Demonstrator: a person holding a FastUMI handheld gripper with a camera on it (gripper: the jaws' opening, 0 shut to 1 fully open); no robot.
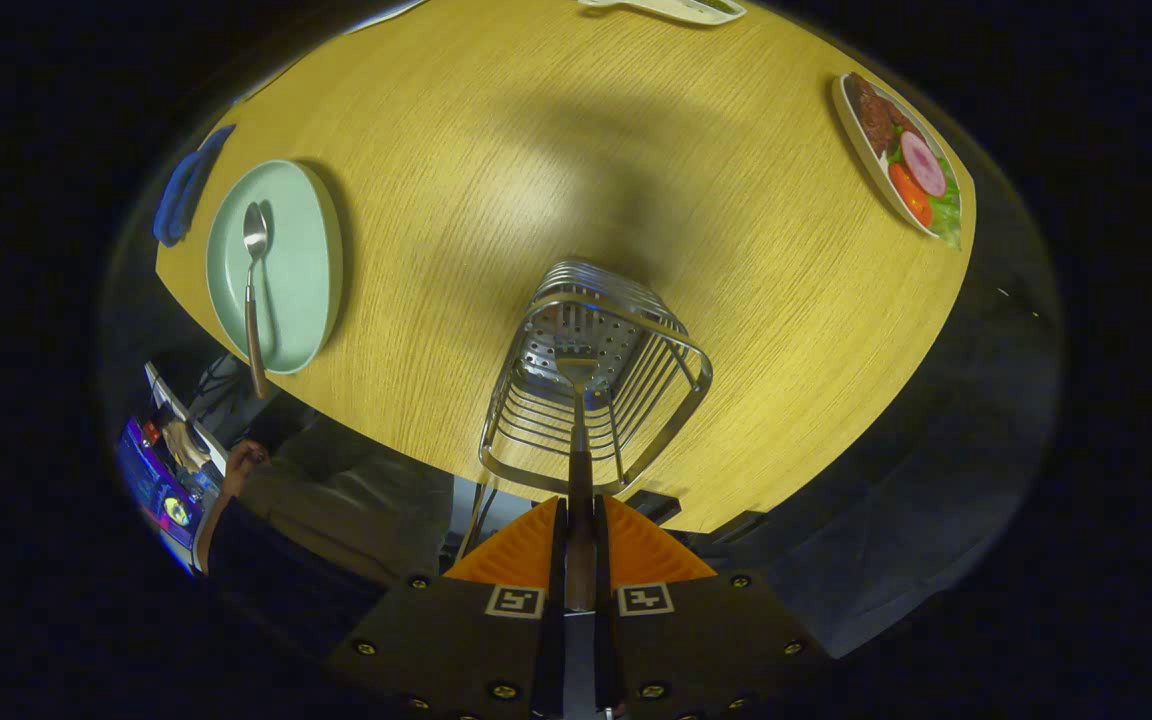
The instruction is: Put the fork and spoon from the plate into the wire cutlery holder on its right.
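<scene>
My gripper [579, 530] is shut on the wooden handle of the fork [577, 400], which points straight ahead from between the fingers. The fork's metal tines reach down into the wire cutlery holder [671, 385], over its perforated bottom. The holder stands on the round wooden table [556, 170] just ahead of the fingers. To the left of the holder lies the pale green plate [301, 265]. On it rests the spoon [254, 290], bowl away from me, its wooden handle sticking out over the plate's near rim.
A white dish of sliced food [904, 160] sits at the table's far right edge. A blue cloth [184, 190] lies beyond the plate. Another light dish [676, 8] is at the far edge. A person [336, 500] sits below the table's near-left edge.
</scene>
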